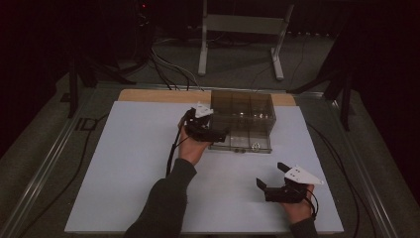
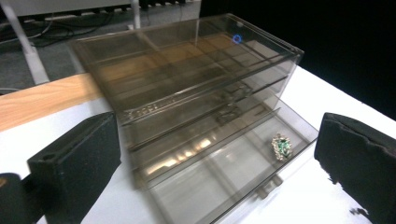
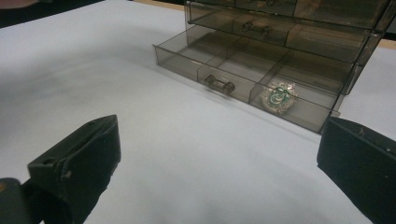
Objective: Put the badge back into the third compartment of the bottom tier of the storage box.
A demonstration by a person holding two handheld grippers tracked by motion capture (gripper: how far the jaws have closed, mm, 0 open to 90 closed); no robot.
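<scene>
A: Nearest, around 5 o'clock on the mat point(image 1: 124, 163), the right gripper point(image 1: 270, 181) sits spread wide, nothing in it.

B: And the left gripper point(image 1: 220, 130)?

A: Up at 12, beside the drawer box point(image 1: 242, 111), also released and empty. The badge point(image 1: 255, 146) lies in the right end of the pulled-out bottom drawer point(image 1: 237, 141).

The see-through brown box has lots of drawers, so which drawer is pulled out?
The bottom drawer of the smoky clear plastic drawer box. It sticks out over the white table, holding a green and silver badge; the drawers above are pushed in.
</scene>
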